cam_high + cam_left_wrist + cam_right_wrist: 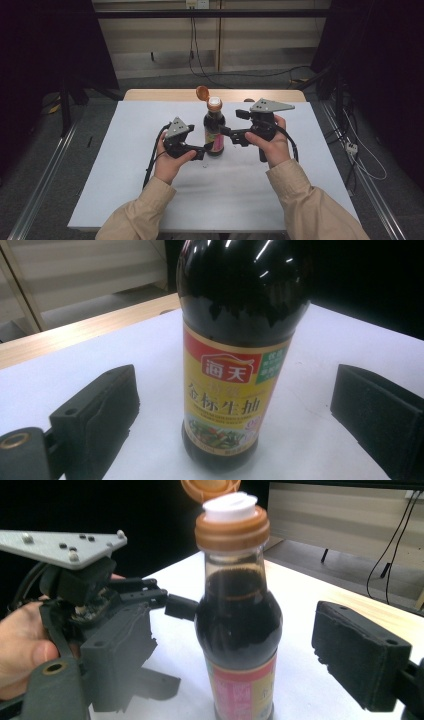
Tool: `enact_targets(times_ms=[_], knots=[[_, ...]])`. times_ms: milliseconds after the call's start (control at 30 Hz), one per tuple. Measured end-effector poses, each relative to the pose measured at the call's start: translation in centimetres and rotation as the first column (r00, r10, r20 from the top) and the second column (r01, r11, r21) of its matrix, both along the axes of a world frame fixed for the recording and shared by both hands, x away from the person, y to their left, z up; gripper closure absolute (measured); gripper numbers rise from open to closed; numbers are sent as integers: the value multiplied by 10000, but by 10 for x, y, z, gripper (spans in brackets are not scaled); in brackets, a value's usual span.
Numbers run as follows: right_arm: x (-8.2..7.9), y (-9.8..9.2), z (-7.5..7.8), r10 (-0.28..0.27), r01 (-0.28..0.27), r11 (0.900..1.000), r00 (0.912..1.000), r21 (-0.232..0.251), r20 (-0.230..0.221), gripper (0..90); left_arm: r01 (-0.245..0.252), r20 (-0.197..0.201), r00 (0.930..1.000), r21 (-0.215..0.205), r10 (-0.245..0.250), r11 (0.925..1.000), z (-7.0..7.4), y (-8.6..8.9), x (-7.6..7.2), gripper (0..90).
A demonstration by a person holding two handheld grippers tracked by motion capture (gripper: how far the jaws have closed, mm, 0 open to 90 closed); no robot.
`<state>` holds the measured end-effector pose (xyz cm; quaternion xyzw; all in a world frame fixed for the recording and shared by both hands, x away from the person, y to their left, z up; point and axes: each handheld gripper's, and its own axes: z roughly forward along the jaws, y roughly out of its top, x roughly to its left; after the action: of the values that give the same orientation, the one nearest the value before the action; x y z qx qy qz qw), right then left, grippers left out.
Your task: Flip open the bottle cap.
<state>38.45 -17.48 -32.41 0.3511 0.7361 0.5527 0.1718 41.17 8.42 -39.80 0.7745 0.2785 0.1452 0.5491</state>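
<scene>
Here the soy sauce bottle (214, 131) stands upright mid-desk (125, 165), its orange flip cap (202, 92) open, between the released fingers of the left gripper (203, 151) and right gripper (224, 131), neither pressing it.

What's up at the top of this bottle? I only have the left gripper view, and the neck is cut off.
Observer: In the right gripper view the bottle has an orange flip cap hinged open, with a white spout exposed.
Operator: Is my right gripper holding it?
Observer: No. The right gripper has a jaw on each side of the bottle's shoulder, with visible gaps; the pads do not press on it.
Operator: And where do the two grippers sit across the table?
Observer: From the high view, the left gripper is low by the bottle's base, the right gripper higher at its body, both on a white sheet covering the table.
</scene>
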Motion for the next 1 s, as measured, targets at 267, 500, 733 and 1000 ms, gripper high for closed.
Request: enact_targets(times_ms=[267, 500, 733, 1000], knots=[[-11, -5, -16, 69, -67, 9996, 10000, -283, 58, 162, 271, -31, 9996, 30, -271, 9996, -2, 13, -5, 52], [-20, -9, -27, 63, -61, 9997, 10000, -254, 70, 162, 163, -179, 9997, -211, -167, 9996, -5, 21, -8, 60], [-28, -17, -41, -18, 17, 9992, 10000, -401, -27, 163, 233, -15, 9997, 129, -233, 9996, -4, 34, -13, 62], [-35, -33, -57, -275, 269, 9988, 9995, -413, -164, 163, 76, -151, 9999, 47, -75, 10000, -9, 49, -16, 63]])
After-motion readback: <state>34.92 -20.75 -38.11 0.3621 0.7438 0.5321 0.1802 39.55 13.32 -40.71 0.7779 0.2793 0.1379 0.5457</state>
